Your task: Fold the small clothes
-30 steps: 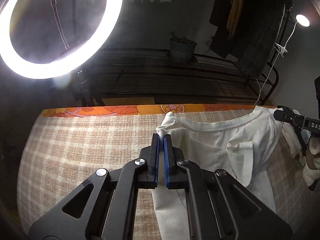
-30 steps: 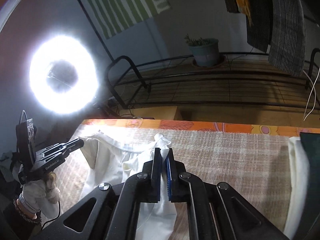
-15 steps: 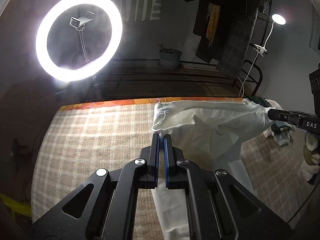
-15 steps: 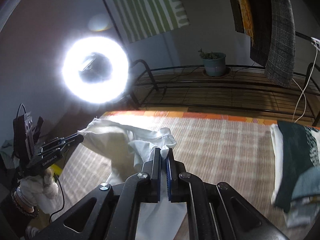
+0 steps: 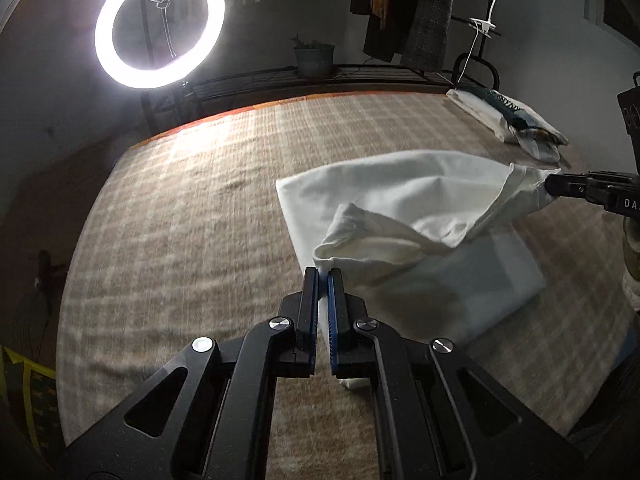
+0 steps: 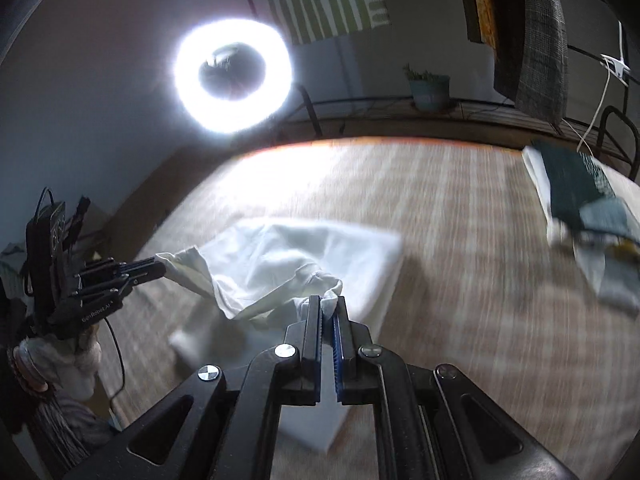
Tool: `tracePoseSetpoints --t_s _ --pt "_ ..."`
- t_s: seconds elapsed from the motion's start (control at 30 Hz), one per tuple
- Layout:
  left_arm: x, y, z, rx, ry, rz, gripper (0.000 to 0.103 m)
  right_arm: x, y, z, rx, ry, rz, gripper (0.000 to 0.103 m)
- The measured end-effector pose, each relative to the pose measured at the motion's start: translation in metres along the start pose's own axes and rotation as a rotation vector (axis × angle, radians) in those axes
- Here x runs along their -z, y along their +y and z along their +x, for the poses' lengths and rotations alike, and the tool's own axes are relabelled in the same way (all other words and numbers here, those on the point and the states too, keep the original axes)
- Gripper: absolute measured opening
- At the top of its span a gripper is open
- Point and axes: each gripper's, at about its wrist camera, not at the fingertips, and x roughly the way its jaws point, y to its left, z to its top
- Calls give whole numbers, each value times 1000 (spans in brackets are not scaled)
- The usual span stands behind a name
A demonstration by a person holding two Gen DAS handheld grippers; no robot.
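A white t-shirt (image 5: 404, 200) lies on the beige checked tablecloth (image 5: 180, 220), its top half doubled back over its lower half. My left gripper (image 5: 323, 274) is shut on one corner of the folded-over part. My right gripper (image 6: 329, 303) is shut on the other corner; it shows at the right edge of the left wrist view (image 5: 560, 186). The left gripper shows at the left of the right wrist view (image 6: 148, 270). The t-shirt (image 6: 304, 256) sags between the two grippers, a little above the cloth.
A stack of folded clothes (image 5: 508, 114) lies at the table's far right, also in the right wrist view (image 6: 580, 204). A bright ring light (image 5: 160, 24) stands behind the far edge. A metal rack with a plant pot (image 5: 314, 56) and hanging clothes is beyond.
Both grippers have pulled the shirt's top edge from the table's far side back toward the near side, folding it over its lower half. The view is motion-blurred.
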Motion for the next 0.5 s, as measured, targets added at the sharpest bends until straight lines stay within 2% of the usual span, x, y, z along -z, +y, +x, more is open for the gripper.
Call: tracePoseSetpoints --t_s 0.17,0.27,0.4,0.5 --pt "24 -1 -10 -29 12 43 2 39 8 -8 34 -1 -66 2" --pt "35 -2 -20 -34 19 108 2 50 13 -13 70 1 -128 2" --pt "50 0 -35 -54 22 154 3 65 19 -28 63 27 -181 13" --pt "52 16 -42 -11 41 64 3 71 19 -40 32 16 -175 28"
